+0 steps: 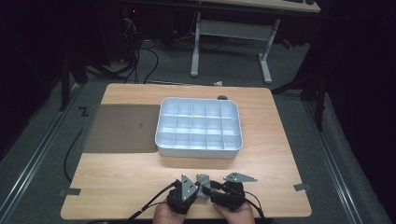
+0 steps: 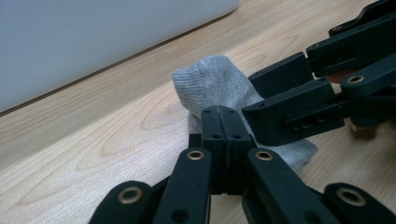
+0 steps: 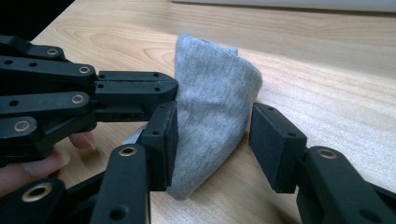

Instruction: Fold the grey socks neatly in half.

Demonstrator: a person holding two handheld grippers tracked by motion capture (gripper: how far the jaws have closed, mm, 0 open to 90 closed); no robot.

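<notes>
Left gripper (image 2: pixel 226 122): jaws closed tight, pinching the grey sock (image 2: pixel 212 86).
Right gripper (image 3: pixel 212 135): jaws spread wide, one on each side of the sock.
Sock: near table edge, in front of the white compartment tray (image 1: pixel 161 126).

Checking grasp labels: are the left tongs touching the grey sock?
Touching. In the left gripper view, the left tongs are shut on the grey sock.
</notes>
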